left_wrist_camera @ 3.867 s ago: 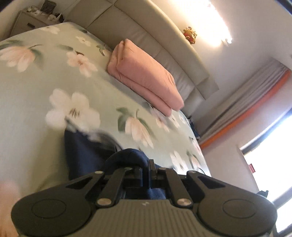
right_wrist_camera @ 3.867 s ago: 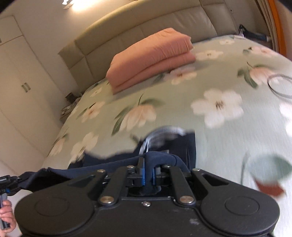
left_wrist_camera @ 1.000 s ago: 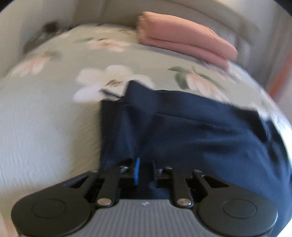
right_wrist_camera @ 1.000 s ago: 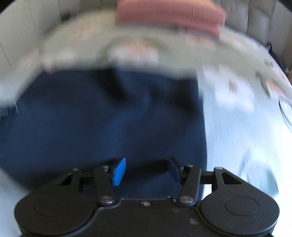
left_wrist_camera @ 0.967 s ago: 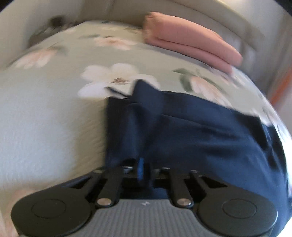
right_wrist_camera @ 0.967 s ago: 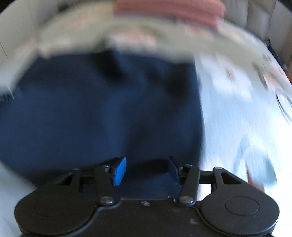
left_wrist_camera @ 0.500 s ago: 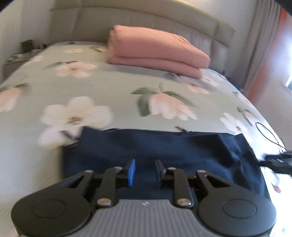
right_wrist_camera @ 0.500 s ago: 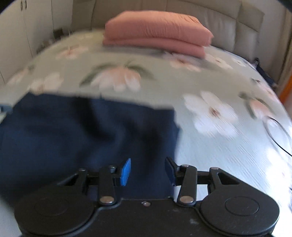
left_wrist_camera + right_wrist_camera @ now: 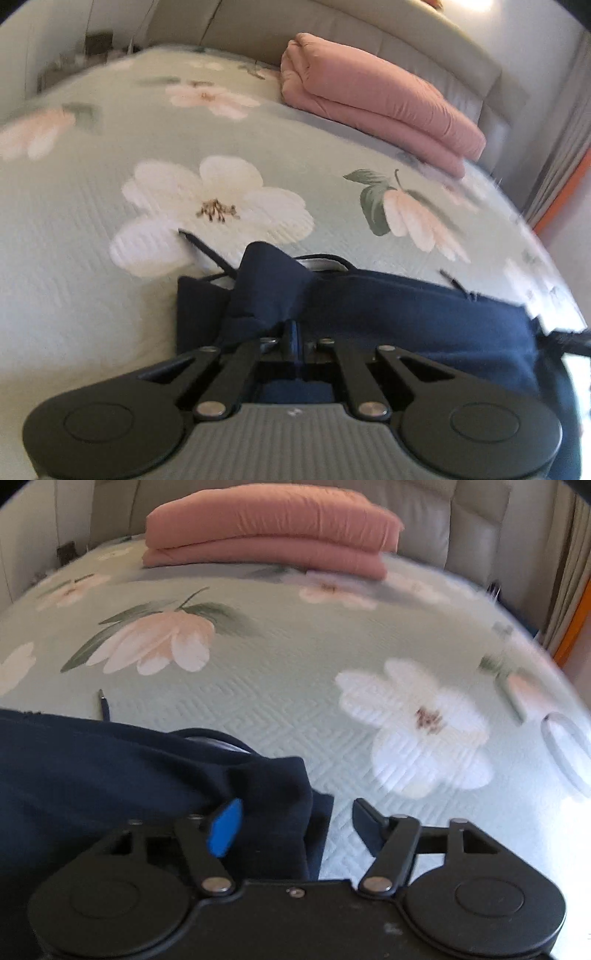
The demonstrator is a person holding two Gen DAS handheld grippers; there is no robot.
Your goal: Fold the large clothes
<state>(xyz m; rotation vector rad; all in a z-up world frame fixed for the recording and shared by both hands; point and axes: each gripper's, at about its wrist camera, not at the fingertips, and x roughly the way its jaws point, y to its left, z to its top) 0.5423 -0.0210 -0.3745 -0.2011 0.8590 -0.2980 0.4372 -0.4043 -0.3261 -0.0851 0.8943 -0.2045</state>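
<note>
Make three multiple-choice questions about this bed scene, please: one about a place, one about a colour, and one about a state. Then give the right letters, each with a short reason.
1. Where does the folded pink quilt lie?
A. At the far end of the bed, by the headboard
B. On the floor
C. On top of the dark garment

2. What colour is the garment that is being folded?
A. Red
B. Navy blue
C. White

3. How does the left hand-held gripper stand?
A. Wide open above the bedspread
B. Shut on the pink quilt
C. Shut on a fold of the garment

Answers:
1 A, the quilt rests on the floral bedspread just in front of the padded headboard.
2 B, the cloth is dark blue in both views.
3 C, its jaws have just been closing and now pinch a raised fold of the cloth; the right hand-held gripper is open.
</note>
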